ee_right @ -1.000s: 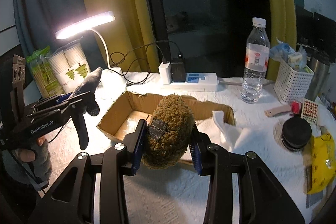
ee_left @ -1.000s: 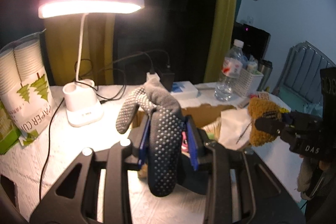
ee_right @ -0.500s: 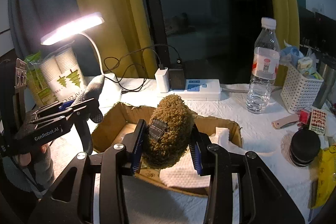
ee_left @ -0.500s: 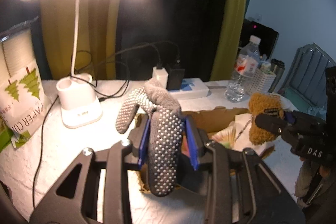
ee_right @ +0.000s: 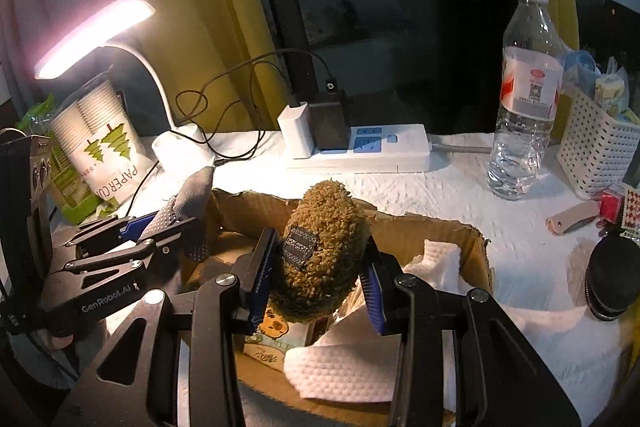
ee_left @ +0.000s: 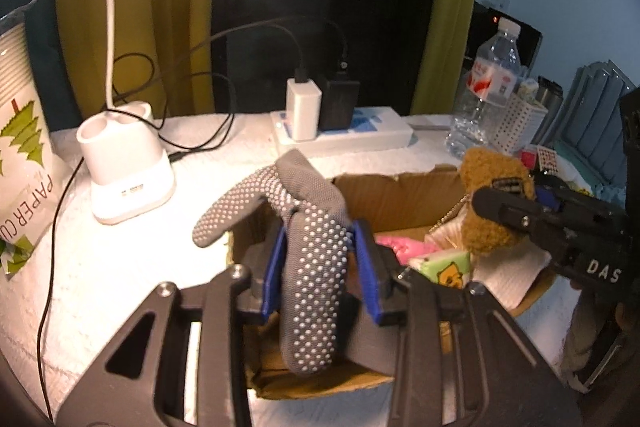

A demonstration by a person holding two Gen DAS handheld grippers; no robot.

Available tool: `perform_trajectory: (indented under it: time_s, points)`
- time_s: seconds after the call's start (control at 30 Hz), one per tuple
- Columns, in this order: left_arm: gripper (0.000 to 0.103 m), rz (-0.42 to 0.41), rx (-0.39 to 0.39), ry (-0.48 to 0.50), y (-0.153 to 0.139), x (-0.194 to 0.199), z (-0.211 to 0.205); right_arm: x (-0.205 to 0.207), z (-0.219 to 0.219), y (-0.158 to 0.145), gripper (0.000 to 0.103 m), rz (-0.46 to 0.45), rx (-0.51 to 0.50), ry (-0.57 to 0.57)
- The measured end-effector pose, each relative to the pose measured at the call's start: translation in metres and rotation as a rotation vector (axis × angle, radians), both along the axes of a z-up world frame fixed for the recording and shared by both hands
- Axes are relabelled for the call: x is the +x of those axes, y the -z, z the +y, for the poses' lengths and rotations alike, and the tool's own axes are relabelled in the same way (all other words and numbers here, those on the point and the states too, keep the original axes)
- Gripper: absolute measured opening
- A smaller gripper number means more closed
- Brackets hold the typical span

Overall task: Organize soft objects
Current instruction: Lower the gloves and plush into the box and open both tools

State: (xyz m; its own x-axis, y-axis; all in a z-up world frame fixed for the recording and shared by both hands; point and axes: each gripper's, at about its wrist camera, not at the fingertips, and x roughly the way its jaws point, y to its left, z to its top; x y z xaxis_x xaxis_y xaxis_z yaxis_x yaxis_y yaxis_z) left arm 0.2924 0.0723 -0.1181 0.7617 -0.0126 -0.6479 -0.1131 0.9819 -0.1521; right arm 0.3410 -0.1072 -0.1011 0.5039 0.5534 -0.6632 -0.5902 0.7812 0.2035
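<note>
Two claws over one box

Cardboard box [ee_right: 436,227] on the bench [ee_right: 460,187] holds white paper towel [ee_right: 344,371], a cartoon tissue pack [ee_left: 444,265] and something pink [ee_left: 400,247]. Left claw [ee_left: 320,267], jaws opening, pads against the dotted grey glove [ee_left: 312,291] above the box. Right claw [ee_right: 316,283] clamps the brown plush [ee_right: 324,251] over it.

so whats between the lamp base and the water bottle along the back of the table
A white power strip with a white charger and a black adapter plugged in, clearest in the right wrist view, between lamp base and water bottle.
</note>
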Motion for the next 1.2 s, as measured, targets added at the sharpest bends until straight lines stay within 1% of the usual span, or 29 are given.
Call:
perform_trajectory:
  time_s: [0.07,0.1,0.17,0.2,0.23,0.27,0.5,0.8,0.87,0.9,0.93,1.2]
  points:
    - [0.038,-0.001,0.004,0.001,0.0,0.0,-0.001,0.002,0.0,0.003,0.043,0.007,-0.006,0.006]
    - [0.04,-0.003,0.005,0.002,-0.001,0.0,-0.001,0.003,0.0,0.004,0.044,0.009,-0.008,0.01]
    - [0.052,-0.019,-0.003,0.002,-0.004,-0.002,-0.001,0.003,-0.001,0.003,0.048,0.008,-0.012,0.021]
    - [0.064,-0.03,-0.01,0.001,-0.006,-0.004,0.0,0.003,-0.001,0.002,0.05,0.006,-0.015,0.023]
    - [0.071,-0.038,-0.014,-0.001,-0.007,-0.006,0.001,0.002,-0.002,0.0,0.058,0.002,-0.015,0.026]
    - [0.072,-0.049,-0.017,-0.004,-0.01,-0.008,0.001,0.001,-0.003,-0.001,0.061,-0.001,-0.014,0.029]
    - [0.072,-0.077,-0.007,-0.007,-0.022,-0.019,-0.001,-0.007,-0.009,-0.011,0.061,-0.02,-0.018,0.041]
    - [0.073,-0.114,-0.006,-0.003,-0.038,-0.044,-0.004,-0.03,-0.02,-0.024,0.061,-0.051,-0.027,0.063]
    - [0.077,-0.124,0.0,-0.003,-0.042,-0.049,-0.005,-0.036,-0.022,-0.028,0.061,-0.059,-0.03,0.066]
    - [0.083,-0.129,0.0,-0.001,-0.044,-0.052,-0.006,-0.038,-0.023,-0.03,0.061,-0.063,-0.03,0.068]
    - [0.085,-0.135,-0.001,0.0,-0.045,-0.056,-0.006,-0.042,-0.024,-0.032,0.061,-0.067,-0.031,0.07]
    - [0.086,-0.175,0.004,-0.007,-0.058,-0.088,-0.007,-0.068,-0.031,-0.044,0.061,-0.095,-0.03,0.077]
